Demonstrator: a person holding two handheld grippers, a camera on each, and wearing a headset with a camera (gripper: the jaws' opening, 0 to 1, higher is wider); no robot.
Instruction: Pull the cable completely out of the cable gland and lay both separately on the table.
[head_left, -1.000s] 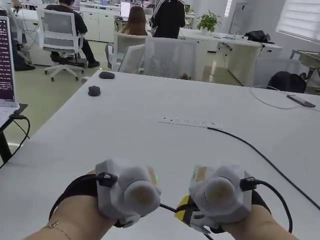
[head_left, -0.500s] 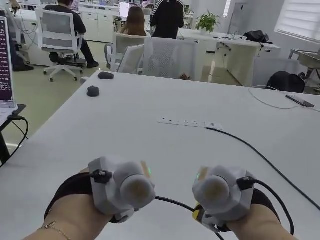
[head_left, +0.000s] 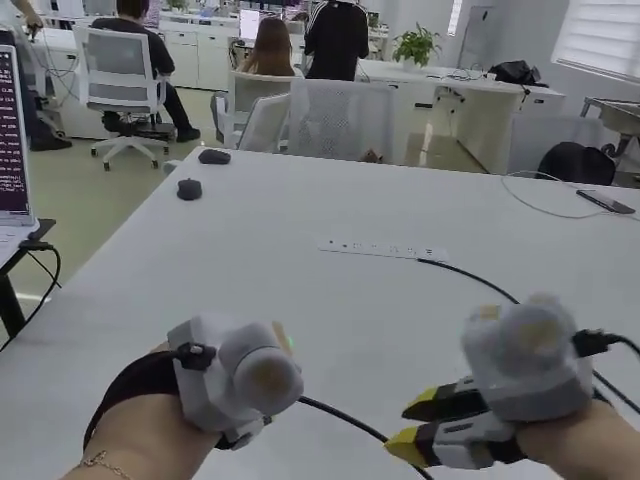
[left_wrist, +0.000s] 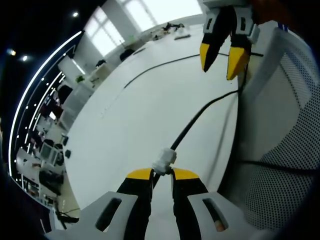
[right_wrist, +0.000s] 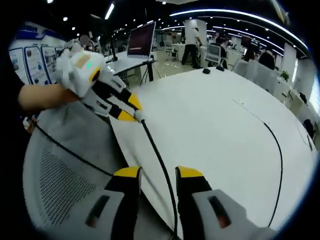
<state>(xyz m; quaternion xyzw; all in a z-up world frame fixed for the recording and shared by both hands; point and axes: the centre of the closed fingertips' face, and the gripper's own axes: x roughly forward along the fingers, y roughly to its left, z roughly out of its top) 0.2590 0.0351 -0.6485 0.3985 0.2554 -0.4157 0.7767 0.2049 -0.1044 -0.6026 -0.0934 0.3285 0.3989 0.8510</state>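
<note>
Clamping cable gland (left_wrist: 164, 159), left fingers (left_wrist: 140, 175) at table (right_wrist: 210, 115) edge; right fingers (right_wrist: 129, 173) apart, cable (right_wrist: 155, 150) between.

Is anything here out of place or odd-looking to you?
Nothing looks spilled or broken. The only curious thing: the left hand-held gripper pinches a white cable gland with a black cable threaded through it, and that cable runs on between the open jaws of the right hand-held gripper.

Both hands sit low, tools pointing inward at each other — left tool (left_wrist: 161, 175) clamped on the gland (left_wrist: 164, 159), right tool (head_left: 402, 428) well apart from it, jaws parted.
</note>
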